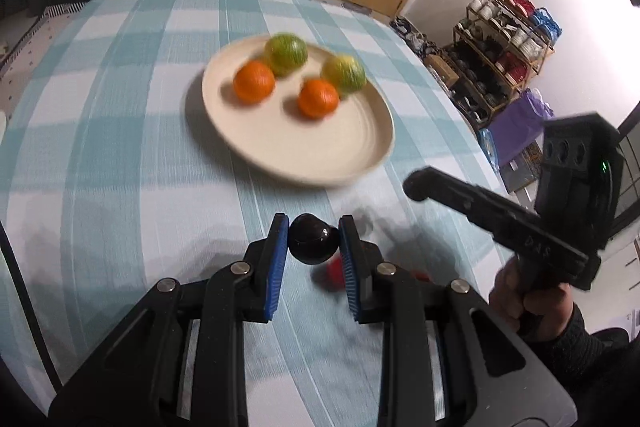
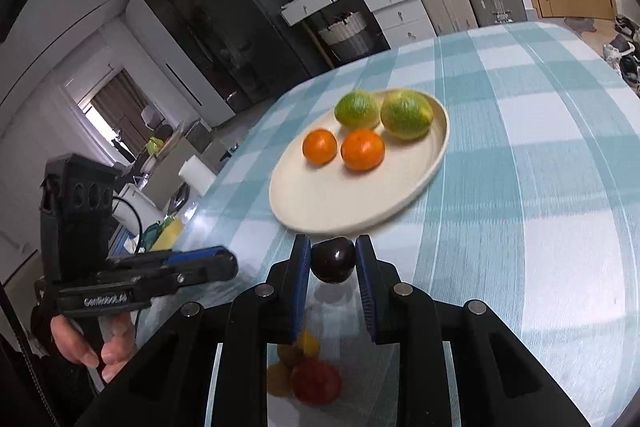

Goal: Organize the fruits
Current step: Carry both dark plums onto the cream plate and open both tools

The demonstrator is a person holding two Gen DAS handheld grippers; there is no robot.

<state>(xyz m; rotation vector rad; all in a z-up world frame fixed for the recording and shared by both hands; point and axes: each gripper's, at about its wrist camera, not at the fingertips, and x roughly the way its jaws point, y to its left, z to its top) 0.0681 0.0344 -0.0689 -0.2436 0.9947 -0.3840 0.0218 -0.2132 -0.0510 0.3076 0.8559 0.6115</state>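
the left claw [image 1: 313, 241] is clamped on a dark plum [image 1: 310, 238], its blue pads pressing the fruit from both sides above the checked surface [image 1: 120, 147]. the right claw [image 2: 333, 259] is clamped the same way on a second dark plum [image 2: 334, 259], held just short of the near rim of the cream plate [image 2: 340, 211].

the plate sits near the middle of the surface and carries two oranges [image 2: 362, 149] side by side, with two green citrus fruits [image 2: 406, 113] behind them; the near half of the plate is bare. a red fruit [image 2: 316, 381] lies on the surface below the right claw, blurred, with something yellowish beside it that i cannot make out.

each plum looks small, light and smooth-skinned, so it is probably slippery and apt to bruise. the hold across the widest part, pads on opposite cheeks, seems the right one; a firmer squeeze would likely mark the flesh, and an off-centre pinch could let it squirt out. round fruit may roll once released, so the flat open part of the plate looks the safest spot.
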